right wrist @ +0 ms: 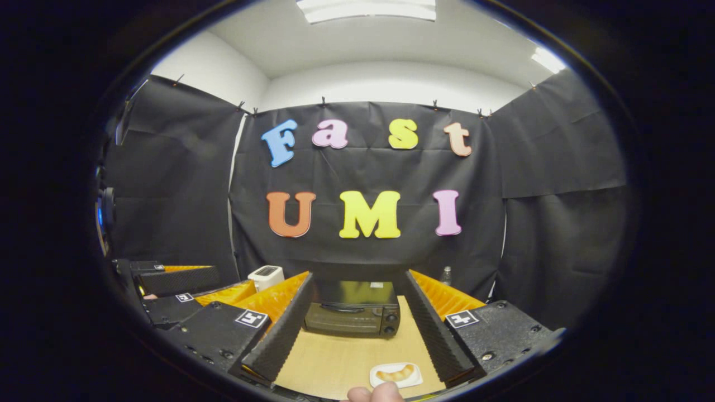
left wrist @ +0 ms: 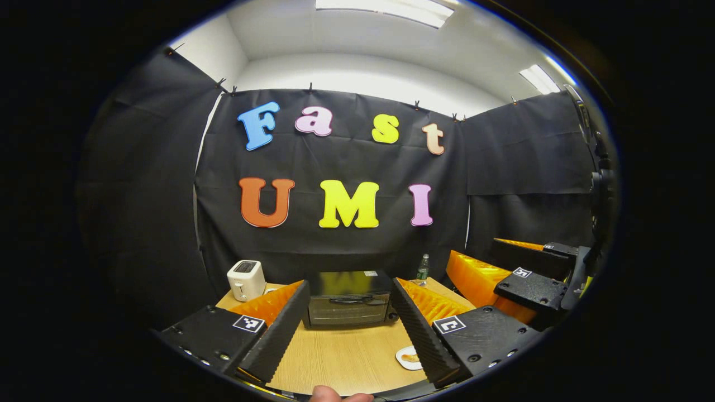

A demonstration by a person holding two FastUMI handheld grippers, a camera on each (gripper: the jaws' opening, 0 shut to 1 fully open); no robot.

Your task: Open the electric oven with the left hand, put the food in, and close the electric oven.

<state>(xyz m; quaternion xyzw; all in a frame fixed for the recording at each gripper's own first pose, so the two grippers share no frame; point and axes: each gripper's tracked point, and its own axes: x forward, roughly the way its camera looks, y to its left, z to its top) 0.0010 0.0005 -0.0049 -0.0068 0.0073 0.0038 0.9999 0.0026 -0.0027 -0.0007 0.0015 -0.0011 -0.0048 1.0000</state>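
Black and closed, the electric oven sits at the far middle of the wooden table, its door handle facing the near edge so the left tongs can reach straight in. The food waits on a small white plate near the front, within reach of the right tongs. Both tongs are spread wide apart, holding nothing, with a toaster far left and a bottle far right.

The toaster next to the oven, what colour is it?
White toaster, clearest in the left gripper view.
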